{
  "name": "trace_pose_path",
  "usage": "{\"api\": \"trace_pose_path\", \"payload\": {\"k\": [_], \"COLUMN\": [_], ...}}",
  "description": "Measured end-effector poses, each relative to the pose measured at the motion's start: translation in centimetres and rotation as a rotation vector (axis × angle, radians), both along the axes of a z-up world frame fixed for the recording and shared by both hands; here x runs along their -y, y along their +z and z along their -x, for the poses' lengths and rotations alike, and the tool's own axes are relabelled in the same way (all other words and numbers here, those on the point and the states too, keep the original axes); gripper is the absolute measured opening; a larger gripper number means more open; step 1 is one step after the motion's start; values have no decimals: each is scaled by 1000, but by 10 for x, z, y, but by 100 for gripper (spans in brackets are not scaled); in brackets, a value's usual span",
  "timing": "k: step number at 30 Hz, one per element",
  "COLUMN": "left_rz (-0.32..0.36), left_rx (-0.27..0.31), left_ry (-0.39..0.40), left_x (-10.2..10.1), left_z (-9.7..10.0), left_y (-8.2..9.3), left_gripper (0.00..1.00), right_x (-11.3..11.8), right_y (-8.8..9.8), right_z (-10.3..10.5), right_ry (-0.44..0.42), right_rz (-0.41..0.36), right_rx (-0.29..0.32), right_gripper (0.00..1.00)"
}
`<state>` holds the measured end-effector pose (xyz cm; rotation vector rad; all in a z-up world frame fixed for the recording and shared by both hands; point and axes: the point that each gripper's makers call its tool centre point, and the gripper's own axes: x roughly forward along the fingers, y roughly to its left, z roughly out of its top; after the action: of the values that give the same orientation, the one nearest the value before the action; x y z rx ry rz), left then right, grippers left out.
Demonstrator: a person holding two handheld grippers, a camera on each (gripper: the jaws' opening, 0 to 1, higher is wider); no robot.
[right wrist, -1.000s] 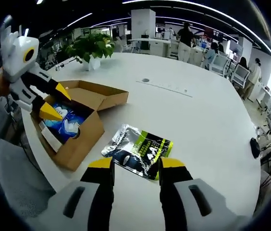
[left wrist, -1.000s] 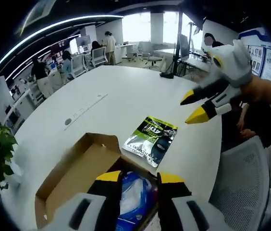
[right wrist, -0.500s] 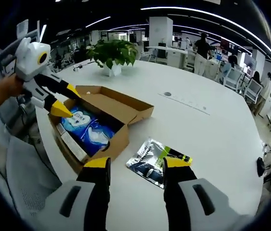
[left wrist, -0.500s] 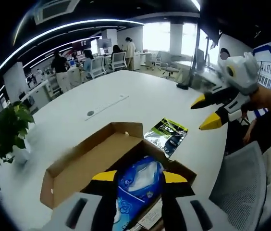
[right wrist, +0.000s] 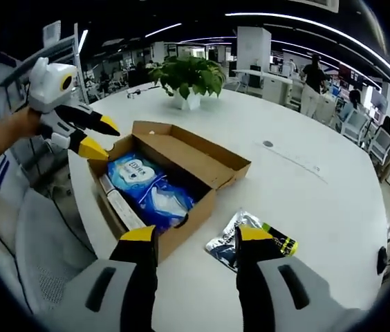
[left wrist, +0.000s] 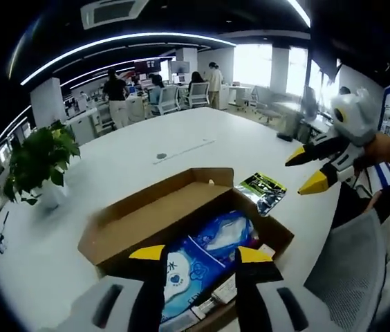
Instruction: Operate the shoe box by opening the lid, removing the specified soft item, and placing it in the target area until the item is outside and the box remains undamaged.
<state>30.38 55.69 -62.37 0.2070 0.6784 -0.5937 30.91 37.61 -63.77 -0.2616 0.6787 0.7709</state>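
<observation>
- Two hand-held grippers, left hand-held gripper (left wrist: 198,254) and right hand-held gripper (right wrist: 193,235), have drawn back from the shoe box (right wrist: 209,200); jaws apart, empty.
- Blue soft pack (right wrist: 146,190) lies inside; lid open.

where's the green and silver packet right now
The green and silver packet lies flat on the white table, just outside the open shoe box, close ahead of the right gripper.

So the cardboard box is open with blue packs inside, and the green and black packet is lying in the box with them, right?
Not quite. The cardboard box is open and holds the blue packs, but the green and black packet lies outside it on the white table, beside the box, as the right gripper view shows.
</observation>
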Motion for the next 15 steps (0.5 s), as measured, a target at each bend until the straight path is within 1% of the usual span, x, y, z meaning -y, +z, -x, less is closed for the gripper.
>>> {"api": "trace_pose_path", "payload": {"k": [2, 4, 7, 9, 11, 15], "left_rz": [4, 4, -2, 6, 10, 14], "left_rx": [-1, -1, 1, -3, -5, -18], "left_ry": [20, 46, 84, 114, 146, 183], "left_x": [-5, -14, -27, -36, -46, -60], "left_z": [2, 3, 4, 5, 7, 11], "left_y": [0, -2, -3, -4, -6, -12], "left_gripper": [40, 40, 40, 40, 40, 40], "right_x": [-5, -12, -21, -27, -34, -47], "right_y": [0, -1, -3, -5, -5, -5], "right_z": [0, -1, -3, -5, -7, -10], "right_ry": [22, 48, 74, 87, 99, 115], "right_rz": [7, 13, 20, 19, 10, -10], "right_rx": [0, 7, 2, -3, -5, -6], "right_gripper": [42, 42, 42, 42, 42, 44]}}
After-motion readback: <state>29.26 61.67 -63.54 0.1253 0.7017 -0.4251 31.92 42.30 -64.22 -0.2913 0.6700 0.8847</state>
